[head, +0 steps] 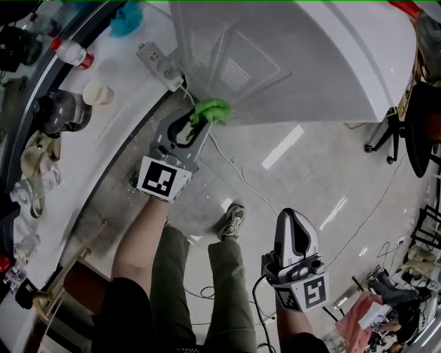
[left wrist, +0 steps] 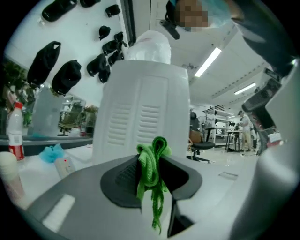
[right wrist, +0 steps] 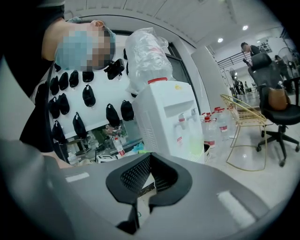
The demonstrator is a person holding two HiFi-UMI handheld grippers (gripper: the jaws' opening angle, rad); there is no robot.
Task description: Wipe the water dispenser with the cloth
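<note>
The white water dispenser (head: 310,62) fills the top of the head view. My left gripper (head: 198,123) is shut on a bunched green cloth (head: 210,110), which sits close against the dispenser's lower edge. In the left gripper view the cloth (left wrist: 151,171) hangs from the shut jaws of the left gripper (left wrist: 154,157), right in front of the dispenser's louvred panel (left wrist: 140,108). My right gripper (head: 293,231) is held low near my right side, shut and empty. The right gripper view shows the right gripper (right wrist: 150,161) and, farther off, the dispenser (right wrist: 168,122) with its bottle (right wrist: 147,56).
A power strip (head: 160,63), a red-capped bottle (head: 72,53) and a blue cloth (head: 126,19) lie on the curved white counter (head: 103,124) at left. A cable (head: 241,176) runs across the floor. An office chair (head: 413,124) stands at right. Water bottles (right wrist: 220,129) and a wire rack (right wrist: 243,117) stand beside the dispenser.
</note>
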